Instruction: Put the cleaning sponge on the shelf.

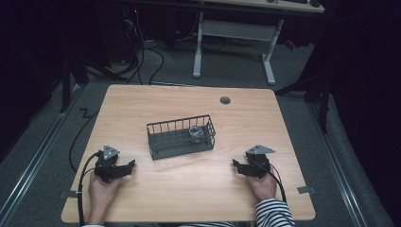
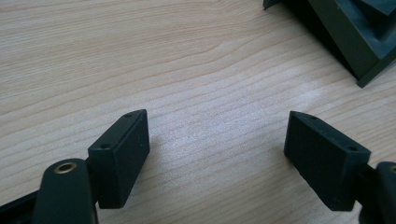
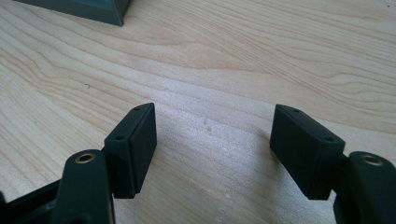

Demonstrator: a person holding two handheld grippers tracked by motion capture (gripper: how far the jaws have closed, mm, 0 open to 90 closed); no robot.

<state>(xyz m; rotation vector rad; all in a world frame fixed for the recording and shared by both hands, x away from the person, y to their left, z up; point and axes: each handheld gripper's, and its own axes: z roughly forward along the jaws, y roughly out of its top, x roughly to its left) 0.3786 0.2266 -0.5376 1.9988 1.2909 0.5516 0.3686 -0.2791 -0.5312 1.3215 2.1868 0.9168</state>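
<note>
A dark green wire basket (image 1: 181, 137) stands in the middle of the wooden table (image 1: 189, 189). A small shiny metallic thing (image 1: 196, 132) lies inside its right end. My left gripper (image 1: 128, 166) rests on the table at the front left, held by a hand, open with bare wood between its pads (image 2: 122, 154). My right gripper (image 1: 236, 165) rests at the front right, also open over bare wood, its pads (image 3: 133, 147) wide apart. A corner of the basket (image 2: 355, 42) shows at the top right of the left gripper view, and its base edge (image 3: 79, 8) at the top left of the right gripper view.
A round cable hole (image 1: 225, 100) sits near the table's far edge. Beyond the table a white-legged desk (image 1: 236, 42) and cables on the floor (image 1: 142, 61) stand in a dark room. A striped sleeve (image 1: 274, 215) enters at the bottom right.
</note>
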